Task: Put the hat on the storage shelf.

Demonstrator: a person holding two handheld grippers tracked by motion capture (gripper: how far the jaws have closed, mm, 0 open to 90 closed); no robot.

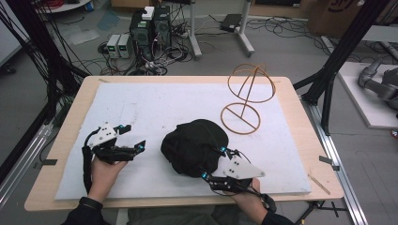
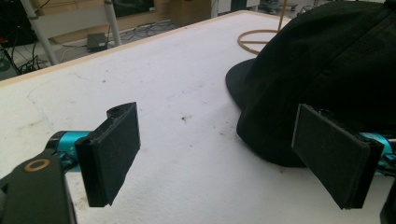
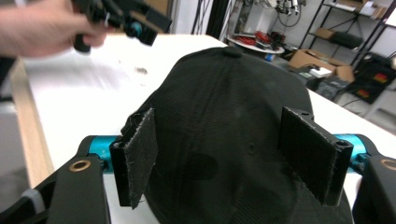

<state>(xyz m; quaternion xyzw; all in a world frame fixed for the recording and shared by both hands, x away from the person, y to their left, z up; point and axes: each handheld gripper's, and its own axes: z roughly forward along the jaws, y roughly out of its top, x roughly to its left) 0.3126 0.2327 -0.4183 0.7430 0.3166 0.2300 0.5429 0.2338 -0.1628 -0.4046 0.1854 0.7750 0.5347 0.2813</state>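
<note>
Left gripper (image 1: pixel 133 137) sits on the white foam sheet (image 1: pixel 150 105) of the tabletop, jaws spread wide, holding nothing; the black fabric baseball cap (image 1: pixel 195 145) lies just to its right, apart from it. Open sheet extends beyond the left gripper to the far edge. Right gripper (image 1: pixel 212 162) meets the cap's near right side, jaws spread wide to either side of the crown; contact cannot be confirmed. Thin wooden hoop stand (image 1: pixel 244 101) stands far right, near the cap.
</note>
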